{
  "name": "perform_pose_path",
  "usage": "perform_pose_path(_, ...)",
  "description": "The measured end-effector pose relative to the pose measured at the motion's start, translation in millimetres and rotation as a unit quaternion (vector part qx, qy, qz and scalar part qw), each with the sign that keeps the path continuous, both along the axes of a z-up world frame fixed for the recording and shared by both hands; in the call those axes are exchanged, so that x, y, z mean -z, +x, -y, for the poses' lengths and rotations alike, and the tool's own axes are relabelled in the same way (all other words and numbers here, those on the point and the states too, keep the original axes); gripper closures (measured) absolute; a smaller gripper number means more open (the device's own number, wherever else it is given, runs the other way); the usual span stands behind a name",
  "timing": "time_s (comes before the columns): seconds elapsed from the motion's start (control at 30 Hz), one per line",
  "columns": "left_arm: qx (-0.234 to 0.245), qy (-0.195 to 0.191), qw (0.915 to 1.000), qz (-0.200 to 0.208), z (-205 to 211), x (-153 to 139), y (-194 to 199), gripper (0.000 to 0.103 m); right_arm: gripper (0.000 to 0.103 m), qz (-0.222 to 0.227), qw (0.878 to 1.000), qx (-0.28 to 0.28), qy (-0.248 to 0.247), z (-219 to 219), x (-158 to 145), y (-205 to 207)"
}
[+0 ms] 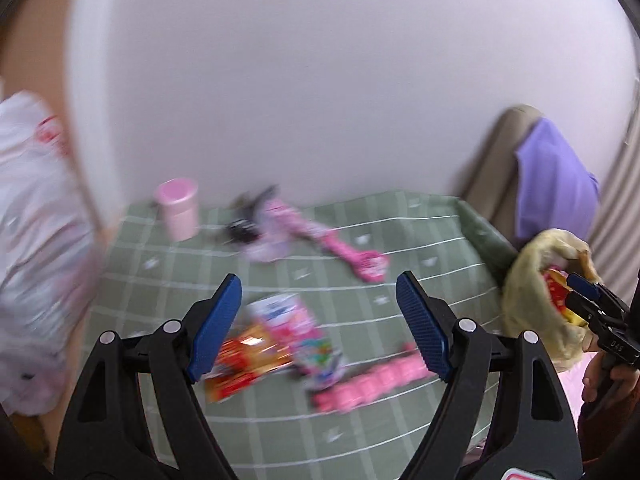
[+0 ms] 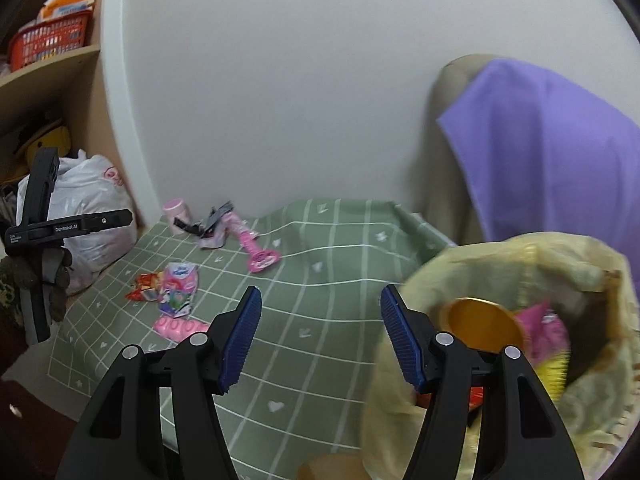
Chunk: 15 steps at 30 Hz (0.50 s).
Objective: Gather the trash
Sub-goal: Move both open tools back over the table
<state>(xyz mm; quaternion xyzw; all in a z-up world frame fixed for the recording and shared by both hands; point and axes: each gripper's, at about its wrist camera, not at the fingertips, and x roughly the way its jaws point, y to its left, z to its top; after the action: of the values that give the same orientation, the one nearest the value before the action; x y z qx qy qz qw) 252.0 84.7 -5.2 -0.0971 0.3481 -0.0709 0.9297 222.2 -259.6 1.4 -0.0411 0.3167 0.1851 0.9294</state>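
Note:
A pile of snack wrappers [image 1: 276, 344] lies on the green checked cloth [image 1: 360, 420], with a pink blister strip [image 1: 372, 384] beside it. My left gripper [image 1: 320, 320] is open and empty just above the wrappers. The wrappers [image 2: 168, 288] and the strip [image 2: 180, 328] also show in the right wrist view. My right gripper [image 2: 320, 332] is open and empty, beside the mouth of a yellow trash bag [image 2: 520, 260] at the right. The bag holds an orange lid [image 2: 480, 324] and pink wrappers. In the left wrist view the bag [image 1: 532, 280] and the right gripper [image 1: 580, 292] sit at the table's right edge.
A pink cup [image 2: 176, 212], a black and pink crumpled wrapper [image 2: 216, 228] and a pink toy wand [image 2: 256, 252] lie near the white wall. A white plastic bag [image 2: 96, 216] and shelves with a red basket [image 2: 48, 40] stand left. A purple cloth [image 2: 552, 152] drapes a chair at right.

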Motion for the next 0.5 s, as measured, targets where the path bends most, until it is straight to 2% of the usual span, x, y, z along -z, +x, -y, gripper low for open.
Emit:
perform_pose_path(0.17,-0.024,0.008,0.9996,-0.013,-24.3,8.7,-10.5,0.027,0.044,-0.020,0.999,-0.036,-0.001,-35.6,20.1,15.6)
perform_pose_path(0.27,-0.005,0.007,0.9998,-0.017,-29.9,14.8,-3.0,0.027,0.044,-0.023,0.999,-0.042,-0.021,-58.0,30.1,22.5)
perform_pose_path(0.37,0.022,0.010,0.9994,-0.027,-27.2,23.4,21.7,0.027,0.044,-0.027,0.998,-0.034,-0.045,-75.3,40.1,33.9)
perform_pose_path(0.43,0.019,0.001,0.9989,-0.042,-29.2,32.8,45.1,0.027,0.044,-0.031,0.998,-0.030,-0.050,-83.2,47.2,44.3)
perform_pose_path(0.5,0.010,0.013,0.9992,-0.037,-30.0,39.7,65.9,0.027,0.044,-0.040,0.998,-0.029,-0.050,-84.8,51.5,51.7)
